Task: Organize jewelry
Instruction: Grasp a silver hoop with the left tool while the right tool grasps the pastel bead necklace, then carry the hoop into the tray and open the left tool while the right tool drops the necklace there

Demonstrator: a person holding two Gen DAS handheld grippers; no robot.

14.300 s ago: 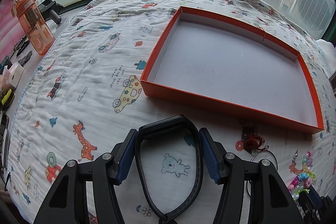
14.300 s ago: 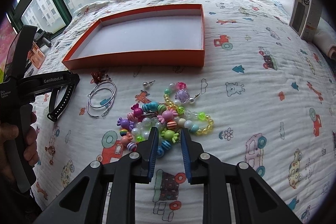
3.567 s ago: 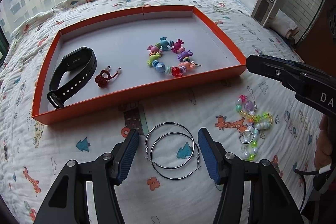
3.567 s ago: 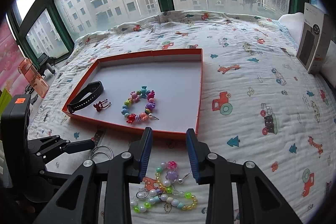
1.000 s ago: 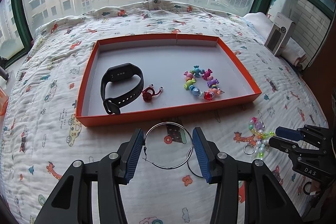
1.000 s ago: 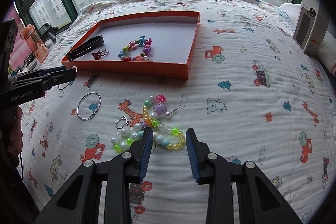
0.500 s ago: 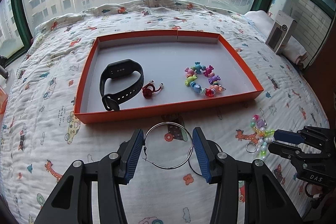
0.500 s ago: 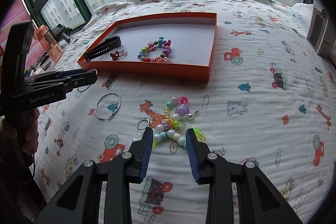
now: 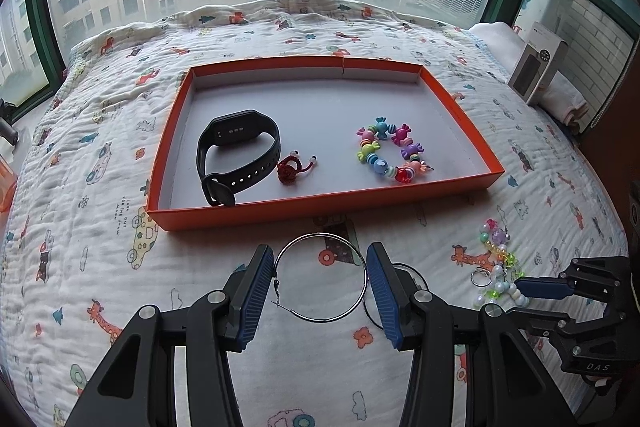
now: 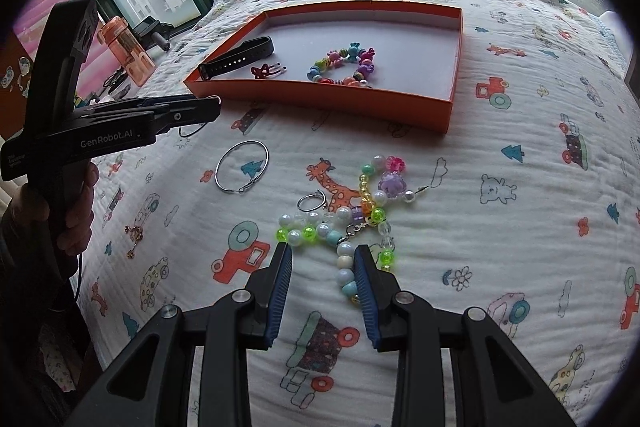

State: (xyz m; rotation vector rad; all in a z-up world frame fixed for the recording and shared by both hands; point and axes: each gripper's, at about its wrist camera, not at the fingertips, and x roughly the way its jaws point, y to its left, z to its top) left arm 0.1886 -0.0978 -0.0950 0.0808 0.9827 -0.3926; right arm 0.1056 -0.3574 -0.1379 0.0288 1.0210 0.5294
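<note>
tray (image 9: 456, 107) on blanket (image 9: 100, 227) | in tray: watch band (image 9: 236, 155) left, knot (image 9: 290, 169) middle, bead bracelet (image 9: 390, 157) right | before tray: hoop (image 10: 242, 167) left, bead string (image 10: 340, 227) right

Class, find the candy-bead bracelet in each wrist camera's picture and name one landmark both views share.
Left wrist view: candy-bead bracelet lies in the right half of the orange tray, right of centre.
Right wrist view: candy-bead bracelet lies mid-tray, upper centre.
Shared landmark: the black smart band at the tray's left end.

Cartoon-print quilted bed (image 9: 100, 187) under orange tray (image 9: 460, 107), hoop earring (image 10: 241, 167), bead bracelet (image 10: 344, 227).
</note>
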